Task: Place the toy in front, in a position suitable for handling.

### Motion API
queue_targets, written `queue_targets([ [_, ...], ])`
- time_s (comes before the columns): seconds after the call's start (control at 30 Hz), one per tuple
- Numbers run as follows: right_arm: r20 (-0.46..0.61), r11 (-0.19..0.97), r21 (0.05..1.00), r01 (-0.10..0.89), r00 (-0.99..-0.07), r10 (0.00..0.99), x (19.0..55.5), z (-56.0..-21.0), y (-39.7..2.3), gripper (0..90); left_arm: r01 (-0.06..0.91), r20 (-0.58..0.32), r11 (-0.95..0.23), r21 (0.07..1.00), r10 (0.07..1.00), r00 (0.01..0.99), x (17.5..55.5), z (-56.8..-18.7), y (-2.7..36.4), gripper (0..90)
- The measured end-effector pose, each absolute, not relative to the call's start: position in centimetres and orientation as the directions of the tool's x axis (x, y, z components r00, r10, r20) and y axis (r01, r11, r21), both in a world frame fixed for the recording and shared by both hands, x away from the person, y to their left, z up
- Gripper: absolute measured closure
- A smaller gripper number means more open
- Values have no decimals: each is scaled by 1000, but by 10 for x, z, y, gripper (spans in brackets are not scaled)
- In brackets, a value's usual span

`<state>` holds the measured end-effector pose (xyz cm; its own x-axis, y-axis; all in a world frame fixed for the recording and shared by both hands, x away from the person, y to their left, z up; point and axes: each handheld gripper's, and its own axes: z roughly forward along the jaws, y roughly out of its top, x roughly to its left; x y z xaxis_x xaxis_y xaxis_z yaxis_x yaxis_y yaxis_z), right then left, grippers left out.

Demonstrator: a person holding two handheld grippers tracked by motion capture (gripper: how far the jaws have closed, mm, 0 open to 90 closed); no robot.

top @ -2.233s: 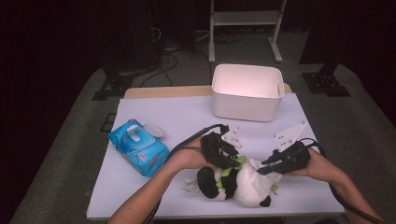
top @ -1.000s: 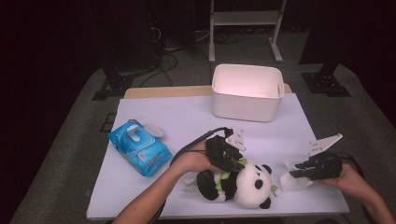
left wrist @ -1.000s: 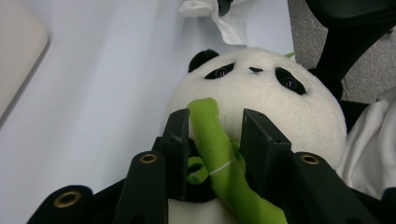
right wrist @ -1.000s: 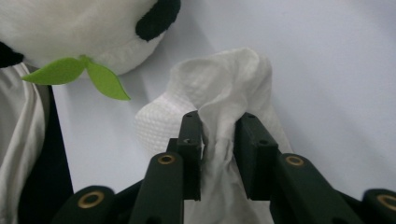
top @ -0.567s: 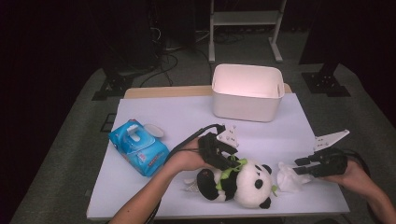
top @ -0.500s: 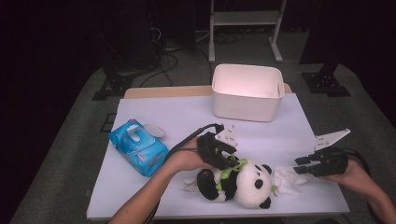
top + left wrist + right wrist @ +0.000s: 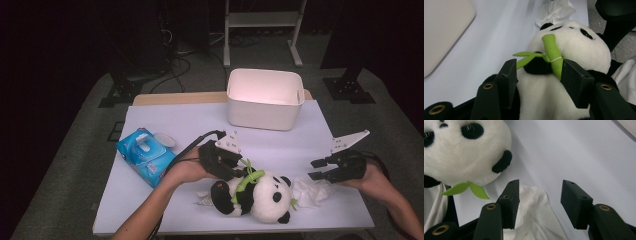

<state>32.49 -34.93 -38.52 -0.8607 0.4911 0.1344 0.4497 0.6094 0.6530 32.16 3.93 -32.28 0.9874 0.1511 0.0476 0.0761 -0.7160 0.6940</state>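
Two grippers work along the near edge of the white table. Toward the left edge lies a blue pack of wet wipes, well apart from the toy. Just right of it the left gripper hovers over the body of a plush panda, which lies on its side at the near edge, about midway along it, head toward the right. In the left gripper view the jaws stand apart and have just been opening; the panda's white belly and its green felt bamboo stalk sit between them, the stalk close against the right jaw, though I cannot tell whether it touches. Just beyond the panda's head lies a crumpled white tissue, touching the toy. The right gripper hangs just above that tissue near the right edge; in the right gripper view its jaws are spread and have just been opening, the tissue lying loose below them. At the far edge stands a white plastic bin.
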Motion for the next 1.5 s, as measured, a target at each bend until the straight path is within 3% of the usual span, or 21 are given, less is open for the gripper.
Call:
queue_targets([
  [0.33,126,603,678,421,-874,469,340,-371,-334,377,141,19,-704,696,215,976,328,-336,68,393],
  [0.87,82,638,686,350,-908,410,378,-344,-297,326,237,42,-658,714,379,925,329,-361,122,268],
  [1.5,26,681,680,270,-938,345,400,-323,-260,312,249,58,-661,708,406,912,319,-363,138,190],
])
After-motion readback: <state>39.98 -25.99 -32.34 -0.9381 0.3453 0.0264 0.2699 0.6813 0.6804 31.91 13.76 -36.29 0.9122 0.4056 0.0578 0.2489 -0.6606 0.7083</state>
